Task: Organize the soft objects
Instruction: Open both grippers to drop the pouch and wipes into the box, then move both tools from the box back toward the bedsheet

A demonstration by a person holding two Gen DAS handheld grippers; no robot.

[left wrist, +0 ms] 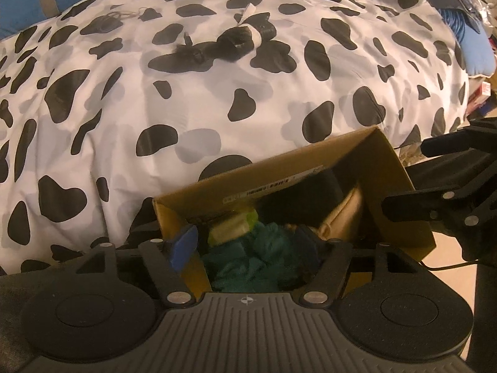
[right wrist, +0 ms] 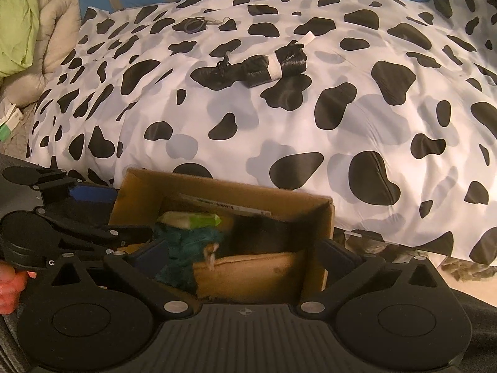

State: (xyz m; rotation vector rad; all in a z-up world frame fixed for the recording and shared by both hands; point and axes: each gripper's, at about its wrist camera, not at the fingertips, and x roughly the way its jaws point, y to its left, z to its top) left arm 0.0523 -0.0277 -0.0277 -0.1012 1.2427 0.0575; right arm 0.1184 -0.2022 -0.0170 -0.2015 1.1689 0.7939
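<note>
Cow-print bedding (left wrist: pixel 124 124) is spread beyond the box (left wrist: pixel 388 168); teal cloth (left wrist: pixel 248 267) lies between the left gripper (left wrist: pixel 248 248)'s parted, unpressing fingers.

We see a bed (right wrist: pixel 310 143) covered by a white duvet (left wrist: pixel 124 143) with black and grey cow-like patches. Near its middle lies a black rolled bundle (right wrist: pixel 287 59) with a white band around it, and touching its left end a small black fuzzy piece (right wrist: pixel 217 73) with a cord. Farther back, well apart from these, lies a thin ring with a bit of chain (right wrist: pixel 202 23). At the bed's near edge an open cardboard box (right wrist: pixel 149 186) stands against the duvet; whether it rests on the bed we cannot tell.
</note>
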